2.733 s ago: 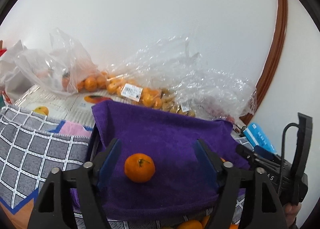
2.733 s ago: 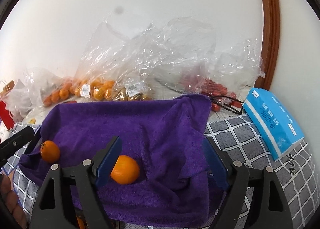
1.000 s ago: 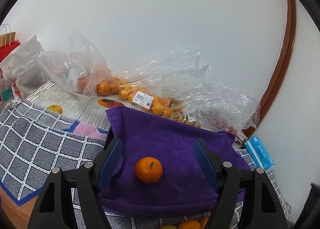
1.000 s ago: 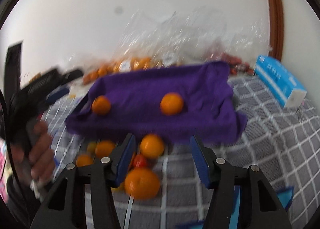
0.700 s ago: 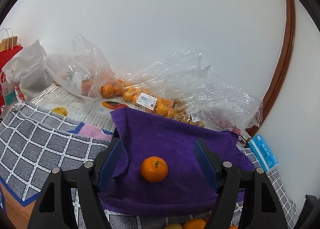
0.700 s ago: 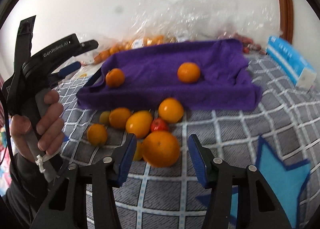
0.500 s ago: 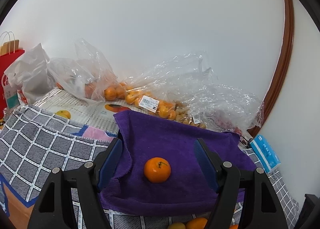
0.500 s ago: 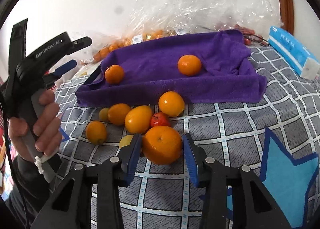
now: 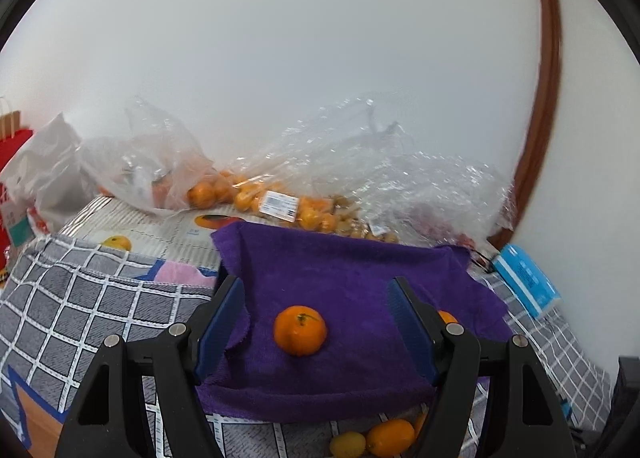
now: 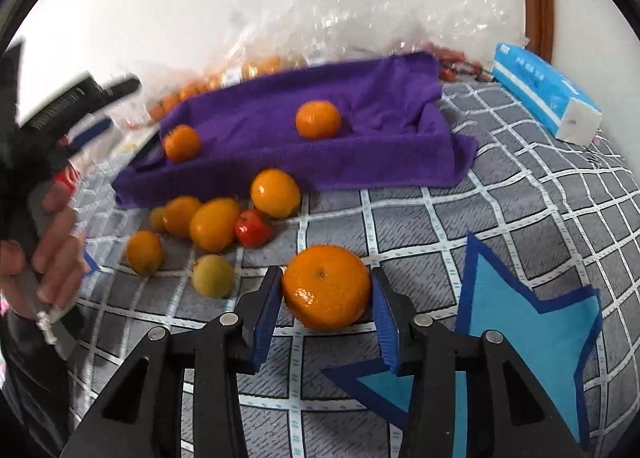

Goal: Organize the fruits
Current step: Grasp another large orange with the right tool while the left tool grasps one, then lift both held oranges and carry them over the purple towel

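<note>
the right gripper has its blue jaws pressed against both sides of a large orange, which sits on the grey checked cloth near the front edge of the purple towel. between that orange and the purple towel lies a cluster of loose fruit: several small oranges, a red fruit and a yellowish one, all just in front of the towel. two mandarins rest on the purple towel itself, one near its middle and one toward its left end. the left gripper hangs above the towel with its jaws standing wide apart and nothing held; a mandarin lies on the towel between them in view, untouched. behind the towel are clear plastic bags of fruit; a blue pack lies to the towel's right.
</note>
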`<state>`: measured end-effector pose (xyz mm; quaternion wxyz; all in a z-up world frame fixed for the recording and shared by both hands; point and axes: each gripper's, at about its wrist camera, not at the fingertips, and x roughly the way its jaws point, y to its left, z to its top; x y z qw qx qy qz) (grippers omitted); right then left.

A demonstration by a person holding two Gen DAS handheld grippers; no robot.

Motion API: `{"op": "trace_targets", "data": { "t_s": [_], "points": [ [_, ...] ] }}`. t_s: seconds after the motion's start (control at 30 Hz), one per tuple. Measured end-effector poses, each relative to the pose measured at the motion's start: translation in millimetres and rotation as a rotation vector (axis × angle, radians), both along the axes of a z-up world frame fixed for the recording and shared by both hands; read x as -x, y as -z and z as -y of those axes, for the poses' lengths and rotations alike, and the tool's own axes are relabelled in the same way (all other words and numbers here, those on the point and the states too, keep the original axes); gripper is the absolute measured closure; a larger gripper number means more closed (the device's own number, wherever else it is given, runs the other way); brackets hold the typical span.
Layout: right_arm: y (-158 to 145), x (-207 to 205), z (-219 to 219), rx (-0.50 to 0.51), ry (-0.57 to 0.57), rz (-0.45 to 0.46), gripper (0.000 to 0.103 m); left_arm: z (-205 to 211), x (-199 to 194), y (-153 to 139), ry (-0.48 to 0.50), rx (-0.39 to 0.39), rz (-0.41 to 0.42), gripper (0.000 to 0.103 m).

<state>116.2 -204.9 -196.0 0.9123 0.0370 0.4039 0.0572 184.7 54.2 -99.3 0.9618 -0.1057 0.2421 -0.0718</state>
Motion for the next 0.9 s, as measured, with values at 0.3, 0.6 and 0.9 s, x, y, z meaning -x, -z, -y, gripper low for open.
{"op": "trace_targets", "data": {
  "t_s": [0.3,0.6,0.9],
  "points": [
    [-9.3,12.6,13.3,-0.062,0.016,0.069,0.061,8.7,45.4,8.7,0.139,-0.072,-0.14,0.031],
    [-10.4,12.5,13.2,-0.074,0.015,0.077,0.06,31.3,57.8,55.9,0.226,-0.136,-0.288,0.042],
    [-10.4,15.7,22.5,-0.135,0.023,0.091,0.06,20.1,60.4,63.8,0.275,-0.032,-0.33,0.069]
  ]
}}
